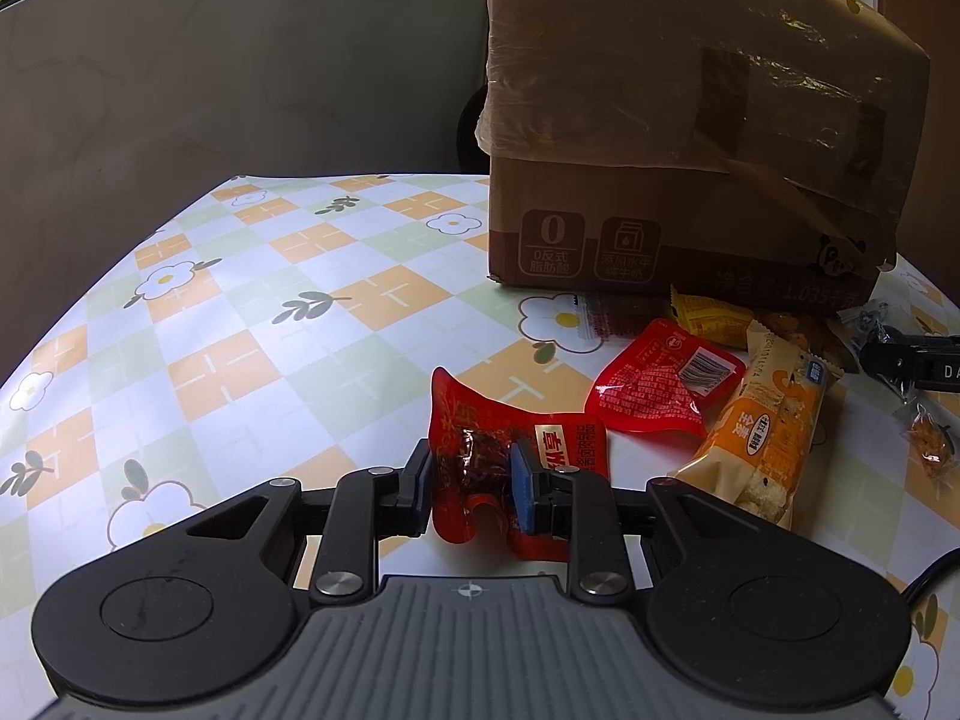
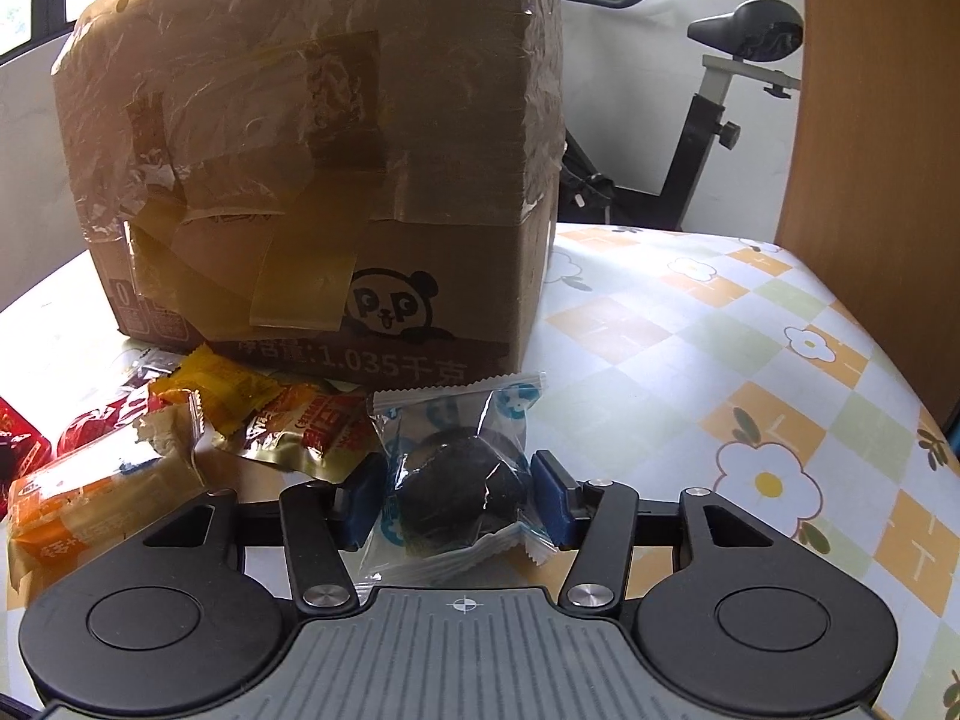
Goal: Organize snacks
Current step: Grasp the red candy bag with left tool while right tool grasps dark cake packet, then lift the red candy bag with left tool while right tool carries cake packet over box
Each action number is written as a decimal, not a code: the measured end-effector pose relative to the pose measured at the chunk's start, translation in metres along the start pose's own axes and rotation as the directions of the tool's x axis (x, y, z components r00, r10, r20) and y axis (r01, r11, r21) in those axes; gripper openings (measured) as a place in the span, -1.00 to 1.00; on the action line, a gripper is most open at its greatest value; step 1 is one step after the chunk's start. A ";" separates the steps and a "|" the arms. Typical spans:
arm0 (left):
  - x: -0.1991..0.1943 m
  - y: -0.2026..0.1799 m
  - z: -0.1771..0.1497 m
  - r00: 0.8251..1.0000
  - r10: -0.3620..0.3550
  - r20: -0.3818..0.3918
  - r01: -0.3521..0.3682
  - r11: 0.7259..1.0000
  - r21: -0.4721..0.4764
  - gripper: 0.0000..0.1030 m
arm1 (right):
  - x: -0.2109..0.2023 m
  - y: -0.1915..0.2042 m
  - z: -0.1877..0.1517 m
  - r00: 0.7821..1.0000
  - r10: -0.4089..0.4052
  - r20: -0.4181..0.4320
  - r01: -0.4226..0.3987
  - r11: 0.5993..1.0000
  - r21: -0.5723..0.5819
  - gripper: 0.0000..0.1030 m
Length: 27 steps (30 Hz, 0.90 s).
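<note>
- Left wrist view: my left gripper [image 1: 471, 483] is pinched nearly closed on a red snack packet [image 1: 480, 450], crumpling it just above the checked tablecloth [image 1: 252, 312].
- Right wrist view – my right gripper [image 2: 459, 495] clamps a clear packet [image 2: 456, 468] holding dark cookies, near the taped cardboard box [image 2: 336, 180].

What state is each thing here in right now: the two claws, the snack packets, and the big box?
Left gripper: shut on the red packet.
Right gripper: closed around the clear packet of dark snack.
Cardboard box: taped, standing on the table.
Orange packet: lying flat, sealed.
</note>
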State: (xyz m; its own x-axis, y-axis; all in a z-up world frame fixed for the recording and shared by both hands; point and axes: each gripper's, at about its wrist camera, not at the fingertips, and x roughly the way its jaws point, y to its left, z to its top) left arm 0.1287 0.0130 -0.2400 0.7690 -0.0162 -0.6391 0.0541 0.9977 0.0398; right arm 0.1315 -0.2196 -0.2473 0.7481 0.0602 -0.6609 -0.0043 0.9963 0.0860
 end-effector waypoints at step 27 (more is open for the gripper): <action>-0.054 0.017 0.048 0.984 -0.051 0.173 0.071 0.991 -0.113 -0.58 | -0.076 -0.043 -0.004 0.991 0.001 0.136 -0.029 0.979 0.202 -0.17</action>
State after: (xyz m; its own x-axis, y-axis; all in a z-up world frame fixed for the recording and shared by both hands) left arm 0.1188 0.0281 -0.1680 0.8639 -0.0777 -0.4977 0.0362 0.9951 -0.0925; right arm 0.0724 -0.2670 -0.2035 0.8311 0.0526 -0.5537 0.1081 0.9613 0.2536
